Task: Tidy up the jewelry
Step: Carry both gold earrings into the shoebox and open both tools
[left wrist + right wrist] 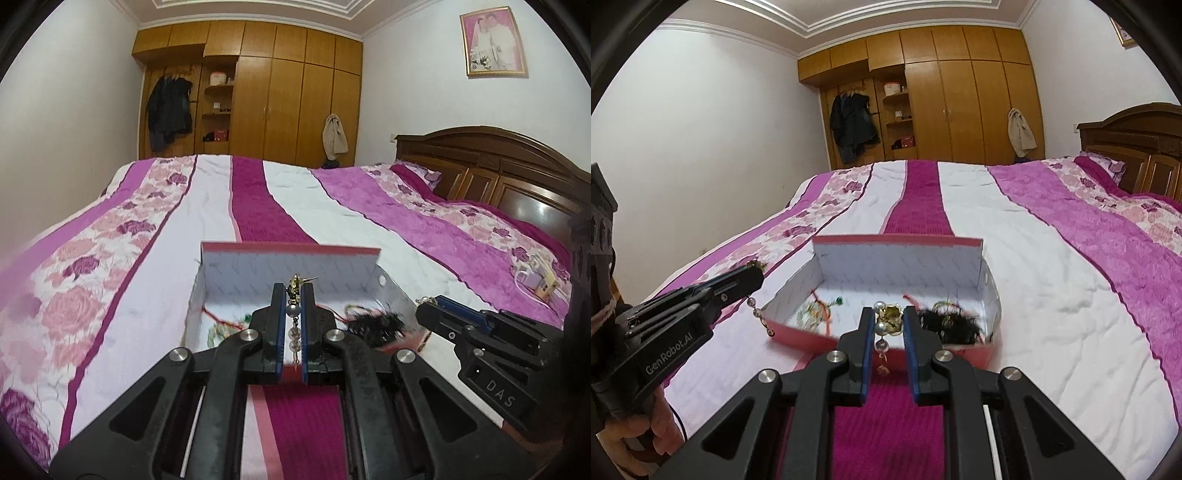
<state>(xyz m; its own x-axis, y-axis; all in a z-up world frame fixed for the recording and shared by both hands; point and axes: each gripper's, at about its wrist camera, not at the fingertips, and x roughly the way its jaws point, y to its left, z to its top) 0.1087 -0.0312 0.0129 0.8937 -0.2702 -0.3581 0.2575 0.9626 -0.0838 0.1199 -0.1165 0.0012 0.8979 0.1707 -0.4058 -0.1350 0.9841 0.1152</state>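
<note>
Each gripper holds a bead-and-gold ornament above the bed, left gripper [293, 295] clamped on its ornament [294, 295], right gripper [888, 321] on another [888, 318], while tangled pieces [816, 312] remain unsorted in the box [901, 264]

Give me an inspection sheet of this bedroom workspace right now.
Surface: bed, striped floral bedspread.
Job's things: open pink box holding bracelets and a black feathery piece.
Clutter: small items near the headboard.
Grippers: left gripper shut on a pearl earring; right gripper shut on a gold-and-pearl earring.
Cables: thin cord by the hand.
Surroundings: wooden wardrobe, hanging coats, framed photo.
</note>
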